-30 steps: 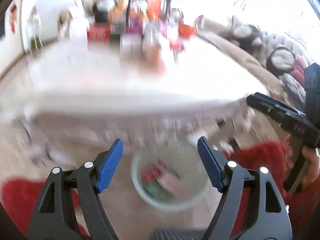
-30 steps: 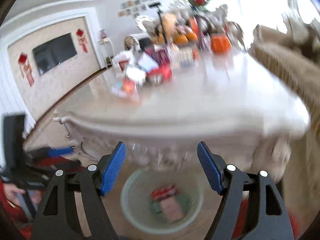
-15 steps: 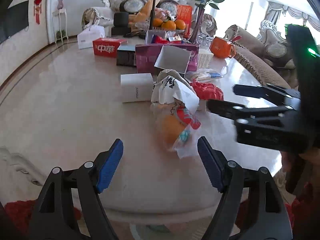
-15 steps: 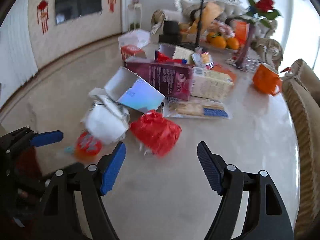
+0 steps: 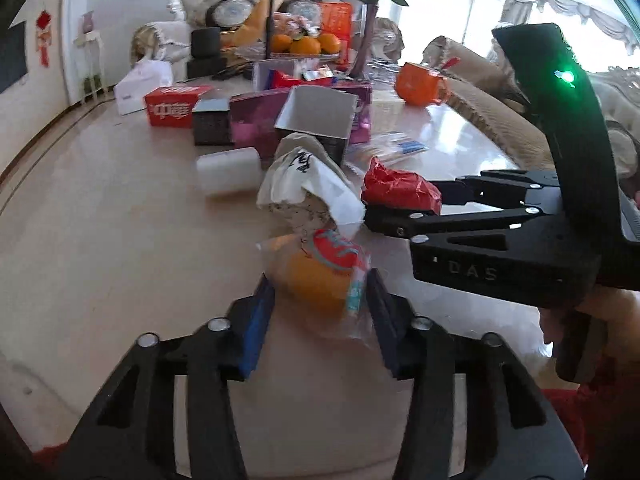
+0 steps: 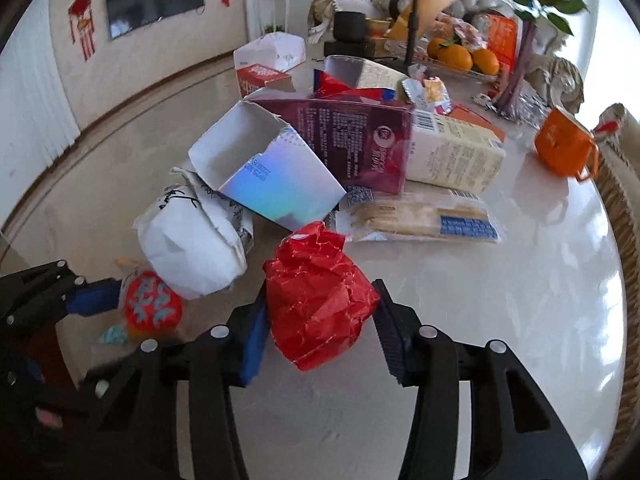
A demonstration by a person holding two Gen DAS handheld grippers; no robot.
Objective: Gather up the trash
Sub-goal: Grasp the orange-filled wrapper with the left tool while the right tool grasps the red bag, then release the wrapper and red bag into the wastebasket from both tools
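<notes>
Your left gripper [image 5: 320, 304] and right gripper [image 6: 320, 320] have just been closing on the orange wrapper [image 5: 320, 276] and the red crumpled paper [image 6: 316, 300]; squeeze firmly, then lift both straight off the table [image 6: 500, 320].

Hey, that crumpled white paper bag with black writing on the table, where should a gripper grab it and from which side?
Probably the raised, scrunched top of the crumpled white paper bag, coming from above. Its bulging body looks wide for the jaws, while the folded top narrows. The silver holographic open box crowds its far side, and the left gripper and right gripper, jaws just closing, flank its near side.
</notes>
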